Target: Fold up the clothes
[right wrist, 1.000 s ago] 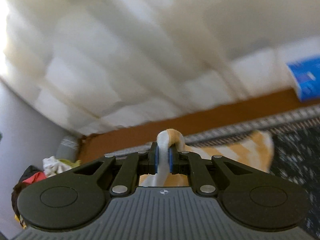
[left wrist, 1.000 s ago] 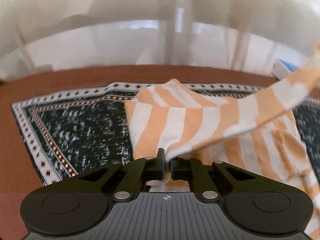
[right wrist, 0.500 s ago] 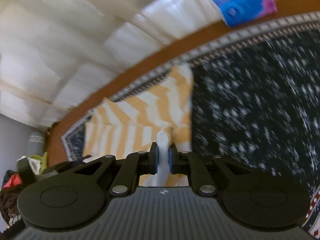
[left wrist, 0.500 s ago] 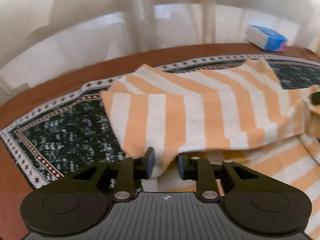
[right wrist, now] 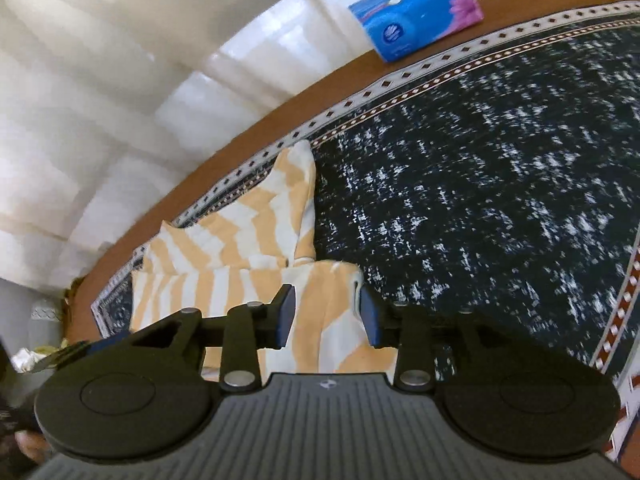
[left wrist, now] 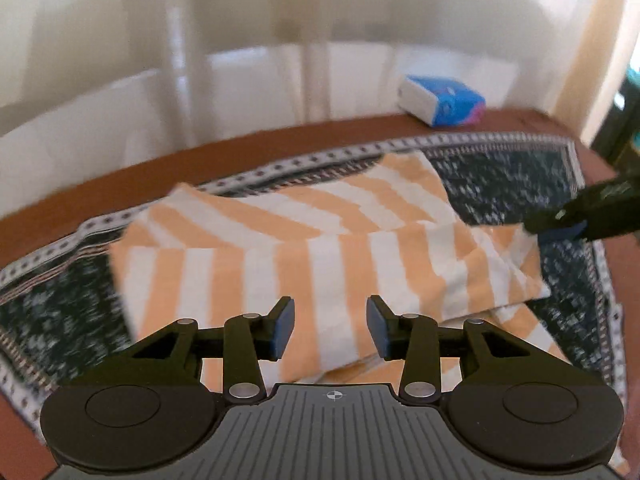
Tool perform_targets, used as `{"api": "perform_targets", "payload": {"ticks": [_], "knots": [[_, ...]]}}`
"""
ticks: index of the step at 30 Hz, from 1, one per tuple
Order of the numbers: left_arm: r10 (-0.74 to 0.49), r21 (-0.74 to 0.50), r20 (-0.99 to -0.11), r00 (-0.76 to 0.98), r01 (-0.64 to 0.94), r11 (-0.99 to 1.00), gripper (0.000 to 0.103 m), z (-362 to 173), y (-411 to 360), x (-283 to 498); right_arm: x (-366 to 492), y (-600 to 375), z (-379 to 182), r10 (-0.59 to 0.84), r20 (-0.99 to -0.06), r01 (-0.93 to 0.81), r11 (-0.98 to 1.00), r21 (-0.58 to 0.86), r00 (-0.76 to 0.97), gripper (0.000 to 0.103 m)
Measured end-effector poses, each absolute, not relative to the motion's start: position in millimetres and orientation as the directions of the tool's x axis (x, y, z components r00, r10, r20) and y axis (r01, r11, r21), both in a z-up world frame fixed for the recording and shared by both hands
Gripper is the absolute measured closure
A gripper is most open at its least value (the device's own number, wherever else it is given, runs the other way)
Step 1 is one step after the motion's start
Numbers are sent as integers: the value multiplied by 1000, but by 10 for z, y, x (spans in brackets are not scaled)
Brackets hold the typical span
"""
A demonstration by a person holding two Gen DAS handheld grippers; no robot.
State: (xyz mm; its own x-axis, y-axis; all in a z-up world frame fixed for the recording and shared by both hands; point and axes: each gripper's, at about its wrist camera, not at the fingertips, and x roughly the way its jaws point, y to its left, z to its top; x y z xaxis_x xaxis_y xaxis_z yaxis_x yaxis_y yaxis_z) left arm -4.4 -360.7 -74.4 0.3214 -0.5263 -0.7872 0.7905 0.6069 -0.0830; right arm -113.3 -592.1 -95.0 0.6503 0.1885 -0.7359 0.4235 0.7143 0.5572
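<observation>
An orange-and-white striped garment (left wrist: 320, 248) lies folded over itself on a dark patterned cloth (left wrist: 60, 312). My left gripper (left wrist: 330, 330) hovers open above its near edge, nothing between the blue pads. In the right wrist view the same garment (right wrist: 248, 256) stretches away to the left, and my right gripper (right wrist: 326, 316) stands open over its right end, the fabric edge close to the right pad. The right gripper's tip (left wrist: 576, 220) also shows at the far right of the left wrist view, beside the garment's right end.
A blue tissue pack (left wrist: 442, 100) sits at the back of the brown table (left wrist: 120, 184), also visible as tissue pack (right wrist: 416, 10). White curtains hang behind. A pile of other clothes (right wrist: 28, 360) lies at the far left, off the table.
Both grippers have opened and let go of the garment. The lifted part has come down flat over the rest, folding it in half. Both cameras have tilted down toward the table.
</observation>
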Motion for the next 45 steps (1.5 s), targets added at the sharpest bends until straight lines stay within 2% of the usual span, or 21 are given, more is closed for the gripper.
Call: {"api": "perform_targets", "payload": {"ticks": [4, 10, 16, 17, 18, 19, 21, 27, 34, 41, 45], "knots": [[-481, -84, -825, 295, 779, 622, 48, -1000, -3823, -11, -1229, -5874, -933, 158, -746, 413, 750, 517, 647, 52], [-455, -19, -833, 316, 804, 594, 50, -1048, -3884, -106, -1255, -5778, -1085, 43, -791, 419, 829, 369, 611, 53], [-442, 15, -828, 346, 801, 598, 48, -1078, -3938, -174, -1219, -5679, -1230, 43, -809, 406, 848, 339, 587, 55], [-442, 10, -827, 348, 795, 606, 47, -1082, -3946, -167, -1219, -5650, -1235, 32, -806, 403, 854, 329, 591, 58], [-441, 8, -826, 351, 790, 613, 46, -1088, -3953, -165, -1219, -5631, -1241, 28, -805, 401, 856, 325, 593, 82], [-440, 11, -826, 353, 789, 614, 46, -1084, -3957, -170, -1219, -5645, -1255, 50, -807, 402, 848, 346, 588, 95], [-435, 22, -826, 359, 792, 611, 46, -1069, -3962, -185, -1237, -5678, -1249, 75, -806, 406, 834, 374, 588, 95], [-510, -146, -796, 326, 714, 685, 43, -835, -3626, 3, -1352, -5741, -838, 122, -746, 404, 778, 482, 655, 95], [-515, -182, -756, 404, 626, 758, 42, -620, -3049, 251, -788, -5196, -126, 279, -605, 153, 812, 563, 746, 96], [-469, -170, -780, 415, 580, 797, 40, -716, -2538, 324, -17, -4341, -510, 387, -676, 18, 860, 509, 626, 94], [-484, -183, -780, 398, 594, 784, 40, -754, -2550, 358, 103, -4102, -712, 388, -712, 8, 875, 484, 586, 85]]}}
